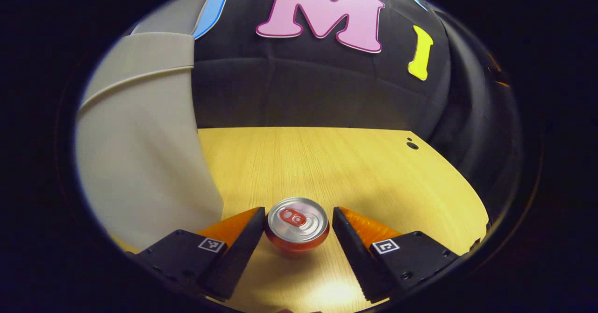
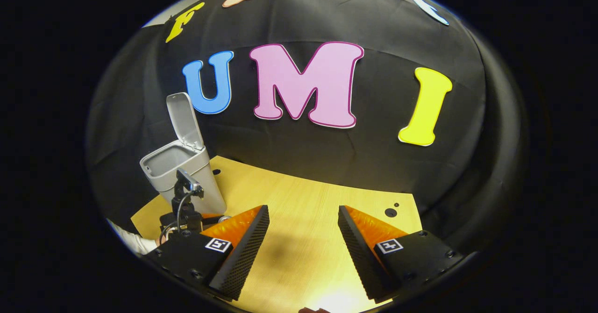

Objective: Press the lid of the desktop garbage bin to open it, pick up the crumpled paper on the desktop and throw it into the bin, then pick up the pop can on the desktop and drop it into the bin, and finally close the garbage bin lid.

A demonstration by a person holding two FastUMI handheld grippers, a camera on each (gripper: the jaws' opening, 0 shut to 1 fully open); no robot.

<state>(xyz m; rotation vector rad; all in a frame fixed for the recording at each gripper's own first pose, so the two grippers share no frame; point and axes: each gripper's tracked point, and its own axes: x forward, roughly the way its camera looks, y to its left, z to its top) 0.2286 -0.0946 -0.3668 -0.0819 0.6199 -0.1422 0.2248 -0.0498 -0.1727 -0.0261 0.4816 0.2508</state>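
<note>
The pop can [image 1: 297, 224] stood upright on the wooden desktop [image 1: 355, 173], framed between the spread fingers of the left gripper [image 1: 298, 229] but not clamped. Beside it rose the grey bin [image 2: 184, 173], its lid [image 2: 183, 119] raised; what lay inside could not be told. The right gripper [image 2: 303, 238] was held wide, empty.

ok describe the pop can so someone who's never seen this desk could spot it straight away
On the light wooden desktop, just right of the tall grey garbage bin, the pop can stands upright between the left gripper's open jaws. It is the one small round thing there: red body, silver top, red pull tab.
</note>
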